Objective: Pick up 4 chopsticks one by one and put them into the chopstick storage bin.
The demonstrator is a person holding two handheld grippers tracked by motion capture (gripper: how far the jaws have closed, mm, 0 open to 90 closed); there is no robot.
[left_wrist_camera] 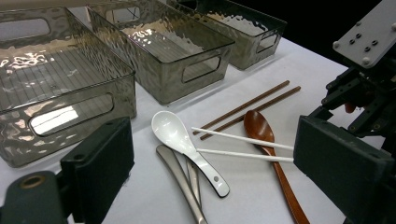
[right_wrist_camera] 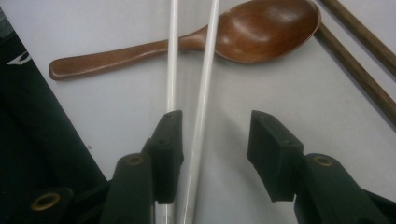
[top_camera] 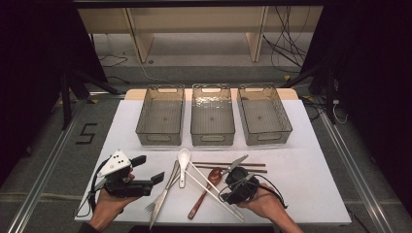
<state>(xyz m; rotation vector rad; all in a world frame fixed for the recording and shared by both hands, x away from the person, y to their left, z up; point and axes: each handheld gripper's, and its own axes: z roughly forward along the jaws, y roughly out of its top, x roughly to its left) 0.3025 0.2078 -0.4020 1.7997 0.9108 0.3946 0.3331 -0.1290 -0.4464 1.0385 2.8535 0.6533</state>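
Two grippers hovered over cutlery, three bins lay beyond

The left gripper [top_camera: 145,170] and right gripper [right_wrist_camera: 215,140] both had jaws spread wide, the right straddling one of two white chopsticks [right_wrist_camera: 201,93]. Past them lay one brown wooden spoon [right_wrist_camera: 243,32], one white ceramic spoon [left_wrist_camera: 180,140], two brown chopsticks [left_wrist_camera: 247,107], then three clear bins [top_camera: 212,116] abreast

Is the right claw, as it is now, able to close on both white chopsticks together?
Probably not yet. The right claw is open, but one white chopstick lies between its jaws while the other runs under or just outside the left jaw. A small sideways shift should bring both inside.
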